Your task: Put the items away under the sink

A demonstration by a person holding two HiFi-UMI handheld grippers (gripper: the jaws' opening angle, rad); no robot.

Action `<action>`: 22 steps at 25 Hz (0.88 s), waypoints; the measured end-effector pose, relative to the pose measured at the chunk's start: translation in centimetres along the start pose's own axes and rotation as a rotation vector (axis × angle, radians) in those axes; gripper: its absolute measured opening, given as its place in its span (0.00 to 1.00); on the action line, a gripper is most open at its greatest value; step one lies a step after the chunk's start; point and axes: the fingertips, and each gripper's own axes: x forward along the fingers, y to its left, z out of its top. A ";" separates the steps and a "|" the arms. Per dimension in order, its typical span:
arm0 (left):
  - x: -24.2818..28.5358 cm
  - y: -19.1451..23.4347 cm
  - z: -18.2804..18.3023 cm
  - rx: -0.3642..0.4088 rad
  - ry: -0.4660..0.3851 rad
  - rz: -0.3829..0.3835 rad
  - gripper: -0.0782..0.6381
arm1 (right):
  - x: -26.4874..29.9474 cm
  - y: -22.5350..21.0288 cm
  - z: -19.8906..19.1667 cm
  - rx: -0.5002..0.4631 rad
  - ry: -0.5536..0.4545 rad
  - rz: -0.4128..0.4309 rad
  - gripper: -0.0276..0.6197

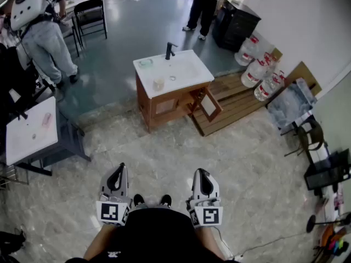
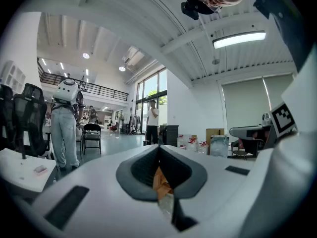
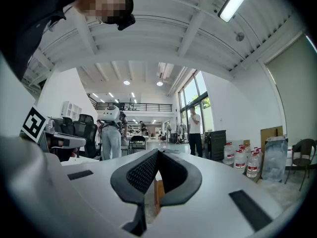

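Observation:
Across the marble floor stands the wooden sink cabinet (image 1: 164, 106), with a white basin top (image 1: 184, 70) and a black faucet (image 1: 170, 50). On that top sit a small greenish dish (image 1: 145, 62) and a pale cup (image 1: 158, 84). The cabinet's right door (image 1: 209, 104) hangs open. My left gripper (image 1: 116, 178) and right gripper (image 1: 202, 181) are low in the head view, close to my body, level and far from the cabinet. Both are shut and hold nothing. In the left gripper view (image 2: 159, 148) and the right gripper view (image 3: 157, 152), a sliver of the wooden cabinet shows under the meeting pads.
A white table (image 1: 22, 138) stands at the left, with a person in a white helmet (image 1: 41, 37) and a black chair (image 1: 90, 15) beyond it. Right of the cabinet lie a wooden pallet (image 1: 241, 100), water jugs (image 1: 258, 64) and a chair (image 1: 310, 138). Another person (image 1: 203, 4) stands at the back.

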 end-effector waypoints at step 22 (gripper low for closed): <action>0.3 -0.5 -0.2 0.005 -0.007 -0.017 0.12 | -0.1 0.0 0.1 0.015 0.022 -0.006 0.06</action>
